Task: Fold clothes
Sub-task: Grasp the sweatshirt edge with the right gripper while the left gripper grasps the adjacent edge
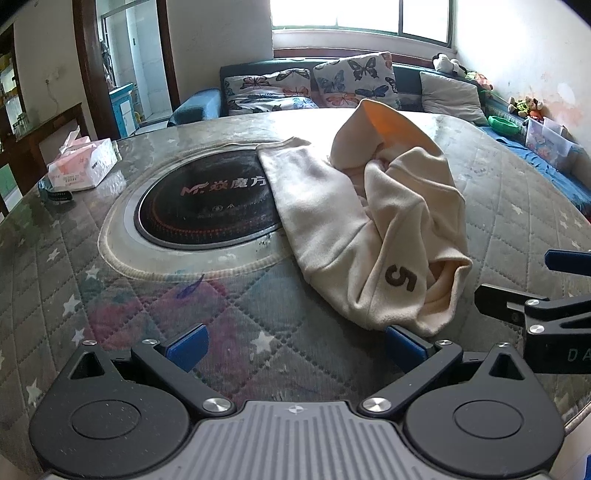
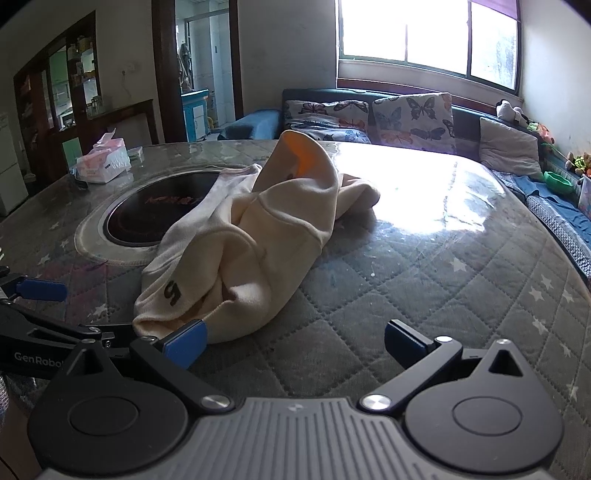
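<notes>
Table with quilted star cover, sofa behind, under window.

Cream garment with a brown "5" and an orange lining at its raised tip. Grey quilted table cover, diamond-stitched, white stars scattered (pinkish patches near the left). Black round cooktop ringed in silver. Butterfly-print cushions. Blue pads on black fingers.

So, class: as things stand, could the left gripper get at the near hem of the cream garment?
Probably yes. The left gripper is open, its right pad beside the cream garment's hem, with bare tablecloth before it.
</notes>
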Available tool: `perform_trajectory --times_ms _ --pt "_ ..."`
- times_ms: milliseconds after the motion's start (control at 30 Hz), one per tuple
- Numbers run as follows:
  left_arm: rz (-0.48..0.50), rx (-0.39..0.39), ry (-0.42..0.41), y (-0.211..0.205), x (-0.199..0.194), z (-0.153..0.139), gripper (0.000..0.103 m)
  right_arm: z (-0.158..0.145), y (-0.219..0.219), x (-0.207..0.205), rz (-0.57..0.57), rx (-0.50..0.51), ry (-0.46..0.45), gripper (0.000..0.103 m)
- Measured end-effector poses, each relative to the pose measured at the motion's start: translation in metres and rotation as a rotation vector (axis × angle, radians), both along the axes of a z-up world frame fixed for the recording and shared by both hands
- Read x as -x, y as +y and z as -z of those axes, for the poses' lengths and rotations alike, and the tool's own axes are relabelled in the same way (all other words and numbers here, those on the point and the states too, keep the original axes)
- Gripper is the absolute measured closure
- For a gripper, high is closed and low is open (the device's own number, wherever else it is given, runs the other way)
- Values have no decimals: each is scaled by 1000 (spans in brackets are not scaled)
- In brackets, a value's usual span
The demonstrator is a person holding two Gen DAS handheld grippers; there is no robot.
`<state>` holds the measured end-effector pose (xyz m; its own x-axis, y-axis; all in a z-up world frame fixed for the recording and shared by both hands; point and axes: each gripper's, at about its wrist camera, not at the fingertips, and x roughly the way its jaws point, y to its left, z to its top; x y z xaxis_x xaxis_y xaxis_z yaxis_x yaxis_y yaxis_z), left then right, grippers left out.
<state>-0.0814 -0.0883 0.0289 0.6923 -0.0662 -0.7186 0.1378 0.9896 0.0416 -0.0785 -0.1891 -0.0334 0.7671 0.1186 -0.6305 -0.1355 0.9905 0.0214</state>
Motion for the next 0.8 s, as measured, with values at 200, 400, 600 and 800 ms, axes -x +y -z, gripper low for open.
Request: perform_trajectory --times_ms 200,400,600,800 --pt "8 0 -9 1 -8 -5 0 -6 2 -8 -11 8 -14 0" --pt "16 -8 -20 1 -19 -9 0 -13 2 -21 -14 8 -26 0" --pt "15 -16 -37 2 -32 -13 0 -21 3 -37 -30 32 -41 0" --pt "1 -11 -58 6 -51 -16 0 -33 -1 -59 -38 54 -58 0"
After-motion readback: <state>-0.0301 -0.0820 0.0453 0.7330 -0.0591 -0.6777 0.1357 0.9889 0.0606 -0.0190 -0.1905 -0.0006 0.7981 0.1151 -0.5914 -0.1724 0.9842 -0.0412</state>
